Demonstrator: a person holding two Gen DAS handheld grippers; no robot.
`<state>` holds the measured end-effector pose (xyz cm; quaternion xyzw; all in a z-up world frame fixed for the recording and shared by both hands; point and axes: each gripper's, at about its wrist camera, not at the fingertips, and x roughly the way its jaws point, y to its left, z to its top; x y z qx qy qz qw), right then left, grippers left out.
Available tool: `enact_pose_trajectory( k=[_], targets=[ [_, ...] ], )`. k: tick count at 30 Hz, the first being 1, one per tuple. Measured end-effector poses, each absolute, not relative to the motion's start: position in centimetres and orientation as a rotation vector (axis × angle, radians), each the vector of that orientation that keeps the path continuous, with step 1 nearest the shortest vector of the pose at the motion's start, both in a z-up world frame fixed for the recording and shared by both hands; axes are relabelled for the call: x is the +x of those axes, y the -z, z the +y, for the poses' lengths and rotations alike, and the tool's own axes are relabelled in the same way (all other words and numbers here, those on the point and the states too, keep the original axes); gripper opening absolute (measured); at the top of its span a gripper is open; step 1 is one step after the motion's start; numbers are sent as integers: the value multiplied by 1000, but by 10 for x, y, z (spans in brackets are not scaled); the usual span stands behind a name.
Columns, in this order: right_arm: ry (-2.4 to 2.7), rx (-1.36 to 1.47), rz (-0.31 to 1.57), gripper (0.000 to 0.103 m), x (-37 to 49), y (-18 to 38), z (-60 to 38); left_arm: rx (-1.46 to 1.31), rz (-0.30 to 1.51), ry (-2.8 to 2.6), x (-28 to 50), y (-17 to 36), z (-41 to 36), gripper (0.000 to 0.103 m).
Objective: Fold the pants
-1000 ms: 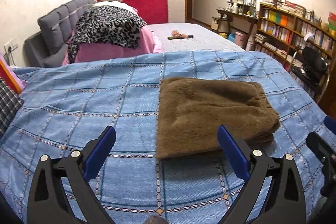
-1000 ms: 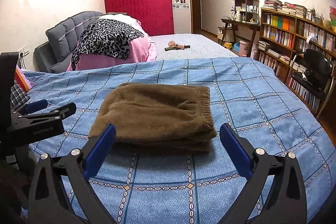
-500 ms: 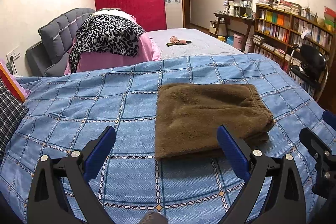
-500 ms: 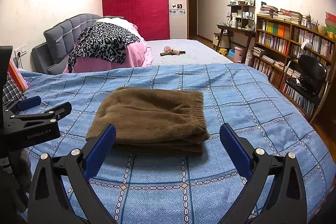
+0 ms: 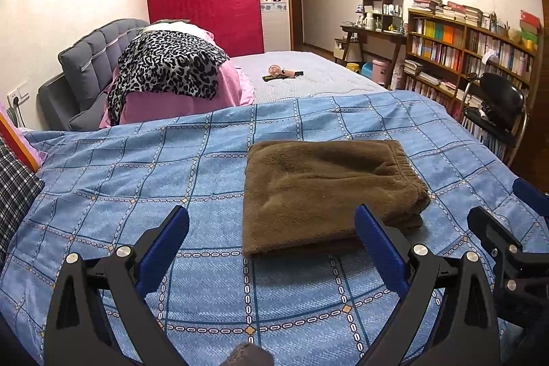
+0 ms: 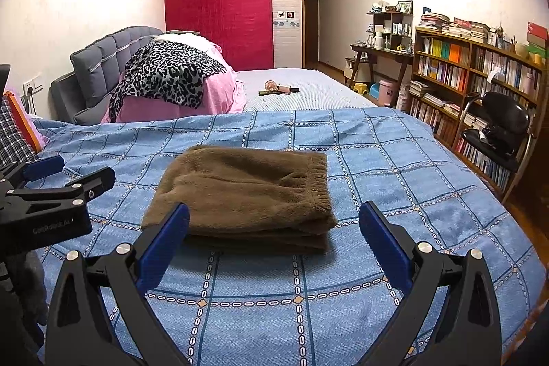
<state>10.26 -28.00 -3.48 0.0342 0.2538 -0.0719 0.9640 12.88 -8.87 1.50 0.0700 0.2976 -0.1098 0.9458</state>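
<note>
The brown fleece pants lie folded into a thick rectangle on the blue checked bedspread, elastic waistband at the right end. They also show in the right wrist view. My left gripper is open and empty, held back from the near left edge of the pants. My right gripper is open and empty, held back from the near edge of the pants. The right gripper shows at the right edge of the left wrist view; the left gripper shows at the left of the right wrist view.
A pink quilt with a leopard blanket lies piled at the grey headboard. A small fan and tools lie on the far mattress. Bookshelves, a desk and a black chair stand along the right wall. A plaid pillow lies left.
Both grippers have pulled back and risen away from the folded pants, which now look smaller and farther. The pants have not moved.
</note>
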Motion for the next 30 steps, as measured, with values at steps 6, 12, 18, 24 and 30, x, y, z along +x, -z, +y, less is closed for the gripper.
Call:
enact_pose_trajectory(
  k=[6,12,18,24,30],
  targets=[
    [144,67,515,100,100,34,-277,152,608,215,122,-13,-89,96],
    [151,60,501,100,96,31,-274,171,599,217,116,-17,-93,96],
    [156,69,497,100,96,30,-275,172,600,223,117,-16,-95,96],
    [154,71,499,100,97,29,-275,170,606,231,118,-15,-92,96],
    [152,72,511,100,101,31,-273,184,616,252,118,-9,-95,96]
  ],
)
